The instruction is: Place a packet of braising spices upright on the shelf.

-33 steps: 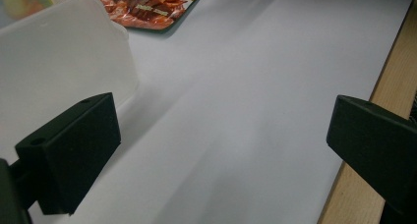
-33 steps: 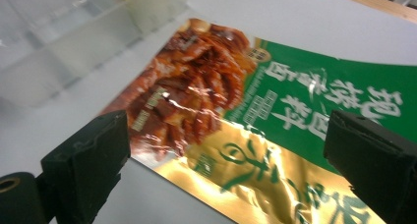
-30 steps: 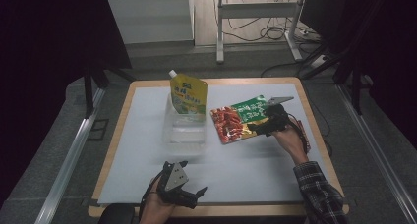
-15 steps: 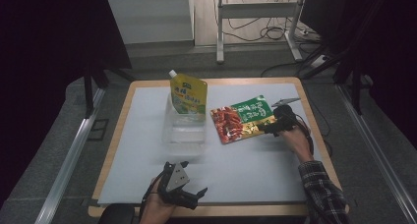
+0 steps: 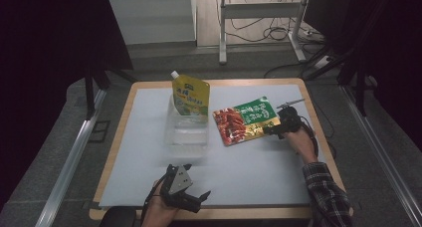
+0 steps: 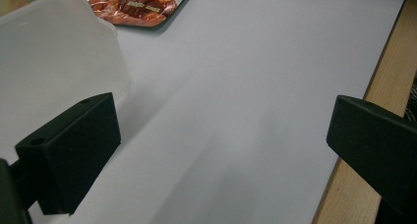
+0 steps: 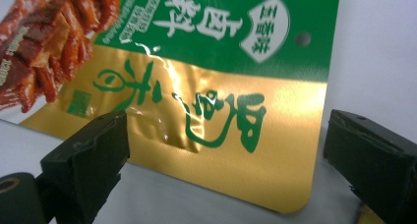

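snack packet (image 7: 196, 111) flat between parted right gripper (image 7: 221, 150) jaws

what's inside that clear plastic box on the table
The clear box holds the yellow spout pouch, standing upright at its far end. The near part looks empty; the pouch's base is blurred.

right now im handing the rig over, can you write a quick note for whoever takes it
Right tongs: open, jaws either side of the gold edge of the flat green, gold and red foil snack packet, nothing gripped.
Left tongs: open, holding nothing, near the front table edge.
Yellow spouted pouch stands in the clear plastic tub, left of the packet.
Done: pouch in the tub.
Left: probably close on the packet, lift it and place it in the tub too.
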A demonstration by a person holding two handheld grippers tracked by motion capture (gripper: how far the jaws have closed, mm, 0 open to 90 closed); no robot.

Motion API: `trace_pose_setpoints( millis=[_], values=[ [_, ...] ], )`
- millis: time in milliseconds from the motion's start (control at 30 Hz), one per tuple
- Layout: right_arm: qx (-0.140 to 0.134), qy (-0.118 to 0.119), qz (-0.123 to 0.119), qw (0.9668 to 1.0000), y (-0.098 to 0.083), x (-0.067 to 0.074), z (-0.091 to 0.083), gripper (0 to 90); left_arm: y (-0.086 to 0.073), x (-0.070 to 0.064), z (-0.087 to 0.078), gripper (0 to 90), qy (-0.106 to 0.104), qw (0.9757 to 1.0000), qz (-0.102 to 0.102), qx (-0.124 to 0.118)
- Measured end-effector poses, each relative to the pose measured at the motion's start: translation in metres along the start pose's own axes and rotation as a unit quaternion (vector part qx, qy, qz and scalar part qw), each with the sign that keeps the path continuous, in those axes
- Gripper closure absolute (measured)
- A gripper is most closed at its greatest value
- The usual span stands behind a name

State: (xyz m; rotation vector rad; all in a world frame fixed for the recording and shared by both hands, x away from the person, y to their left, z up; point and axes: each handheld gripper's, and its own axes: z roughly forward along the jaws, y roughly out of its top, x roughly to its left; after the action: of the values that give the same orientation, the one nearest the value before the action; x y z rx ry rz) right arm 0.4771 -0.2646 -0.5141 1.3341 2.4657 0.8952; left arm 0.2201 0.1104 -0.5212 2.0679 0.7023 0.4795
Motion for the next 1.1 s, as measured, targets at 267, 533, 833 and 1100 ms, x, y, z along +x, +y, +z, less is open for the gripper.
trace_pose_setpoints(
  millis=[267,533,833,1100],
  values=[
    [-0.005,0.015,0.011,0.9998,0.000,0.000,-0.001,3.7,0.000,0.000,0.000,0.0,-0.001,1.0000,0.001,0.001],
    [-0.033,0.056,0.023,0.9976,0.004,0.001,-0.008,4.2,0.000,-0.001,0.001,0.0,-0.001,1.0000,0.003,0.002],
    [-0.049,0.084,0.005,0.9952,0.010,0.014,-0.007,4.7,0.000,-0.001,0.001,0.0,-0.001,1.0000,0.006,0.004],
    [-0.049,0.074,0.015,0.9959,0.016,0.018,-0.002,15.3,0.000,-0.003,0.002,0.0,-0.002,0.9999,0.011,0.008]
  ],
)
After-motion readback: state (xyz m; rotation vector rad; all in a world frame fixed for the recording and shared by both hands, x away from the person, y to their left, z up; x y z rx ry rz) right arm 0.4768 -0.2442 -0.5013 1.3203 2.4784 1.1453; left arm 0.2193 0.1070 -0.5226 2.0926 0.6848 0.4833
